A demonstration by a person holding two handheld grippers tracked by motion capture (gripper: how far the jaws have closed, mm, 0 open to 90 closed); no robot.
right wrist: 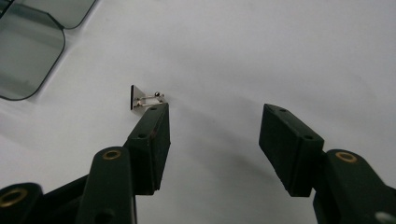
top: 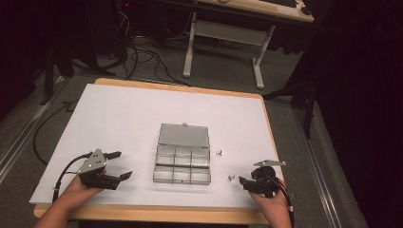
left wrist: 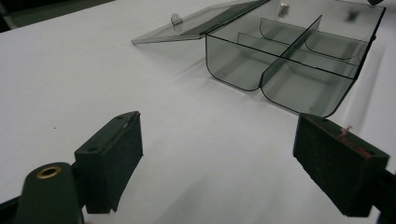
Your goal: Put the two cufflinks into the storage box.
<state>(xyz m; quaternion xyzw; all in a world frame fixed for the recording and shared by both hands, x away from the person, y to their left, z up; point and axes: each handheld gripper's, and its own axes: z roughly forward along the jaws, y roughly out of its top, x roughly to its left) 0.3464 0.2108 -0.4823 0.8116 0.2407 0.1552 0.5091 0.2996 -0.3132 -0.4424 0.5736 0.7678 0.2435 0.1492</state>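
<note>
- Right gripper (right wrist: 212,140) fingers spread, empty; small metal clip (right wrist: 145,99) lay just beyond one fingertip, outside the gap.
- Left gripper (left wrist: 219,154) fingers spread, empty, facing compartment box (left wrist: 289,60).

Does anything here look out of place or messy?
Mostly tidy. The clear compartment box lies open and looks empty, while two small metal clips lie loose on the white table to its right. One sits at the tip of the right gripper, not between its jaws.

A white-topped table (top: 142,114) holds an open clear compartment box (top: 182,164) at its centre. Two small metal clips (top: 219,153) (top: 231,178) lie just right of the box.
</note>
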